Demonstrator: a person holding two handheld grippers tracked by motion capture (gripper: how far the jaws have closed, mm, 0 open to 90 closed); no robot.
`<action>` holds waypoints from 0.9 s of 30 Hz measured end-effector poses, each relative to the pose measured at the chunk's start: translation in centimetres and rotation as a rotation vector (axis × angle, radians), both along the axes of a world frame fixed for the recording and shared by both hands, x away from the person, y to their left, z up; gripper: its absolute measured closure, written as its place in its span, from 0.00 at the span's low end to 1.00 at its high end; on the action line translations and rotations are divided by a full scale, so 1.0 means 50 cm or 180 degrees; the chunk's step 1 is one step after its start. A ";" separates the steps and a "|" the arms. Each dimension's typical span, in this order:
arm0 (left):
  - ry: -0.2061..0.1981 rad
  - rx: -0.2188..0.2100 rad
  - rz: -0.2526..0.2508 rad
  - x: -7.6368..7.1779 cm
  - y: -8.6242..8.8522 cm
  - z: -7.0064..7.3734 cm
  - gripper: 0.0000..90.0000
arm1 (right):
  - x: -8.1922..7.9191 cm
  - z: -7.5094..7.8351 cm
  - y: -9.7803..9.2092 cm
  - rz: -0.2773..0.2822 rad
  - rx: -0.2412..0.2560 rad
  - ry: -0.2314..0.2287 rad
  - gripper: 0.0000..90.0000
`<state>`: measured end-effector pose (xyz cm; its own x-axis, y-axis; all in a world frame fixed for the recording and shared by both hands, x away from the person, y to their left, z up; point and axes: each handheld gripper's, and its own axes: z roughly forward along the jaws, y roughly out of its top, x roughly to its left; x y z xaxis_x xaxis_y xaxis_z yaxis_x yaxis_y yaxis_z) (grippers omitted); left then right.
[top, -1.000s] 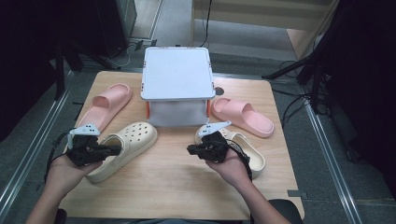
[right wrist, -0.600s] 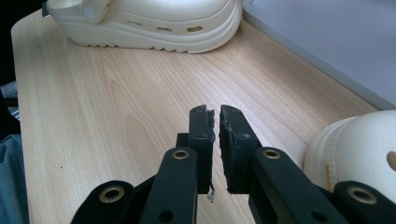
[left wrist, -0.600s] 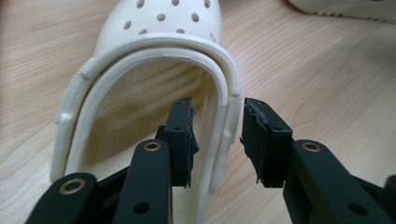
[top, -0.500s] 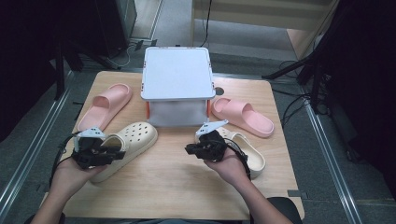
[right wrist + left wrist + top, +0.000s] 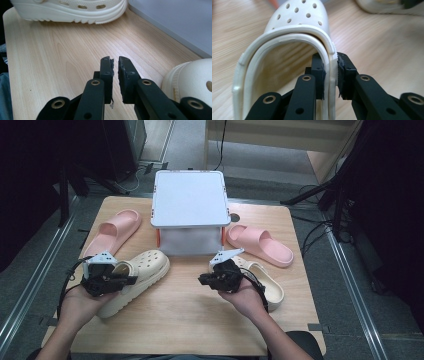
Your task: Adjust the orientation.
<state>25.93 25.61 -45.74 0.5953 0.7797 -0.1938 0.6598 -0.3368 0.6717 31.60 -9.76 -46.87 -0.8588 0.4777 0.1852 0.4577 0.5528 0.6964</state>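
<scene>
Left gripper point(image 5: 330, 75) clamps the cream clog point(image 5: 294, 47) collar wall; lift level (thin bite). Right gripper point(image 5: 115, 75) nearly closed, empty.

No readable text, label, brand, number or sign anywhere. Clogs, slides, box lid, table, hand-held grippers: all bare of lettering at this resolution.
</scene>
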 end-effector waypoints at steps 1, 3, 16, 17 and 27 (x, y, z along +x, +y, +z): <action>0.0000 0.0000 0.0000 0.000 0.000 0.000 0.87 | 0.000 0.000 0.000 0.0000 0.0000 0.0000 0.92; -0.0074 0.0043 -0.0080 -0.005 -0.021 0.006 0.87 | 0.000 0.000 0.000 -0.0002 0.0005 0.0000 0.92; -0.0150 -0.0001 -0.0423 0.002 -0.144 -0.009 0.87 | -0.003 0.002 -0.007 -0.0052 0.0030 -0.0027 0.92; -0.0118 0.0003 -0.0468 0.001 -0.153 -0.015 0.86 | -0.004 0.001 -0.008 -0.0059 0.0034 -0.0023 0.92; -0.0049 0.0042 -0.0577 -0.006 -0.171 -0.037 0.84 | -0.014 -0.005 -0.004 -0.0063 0.0035 -0.0022 0.92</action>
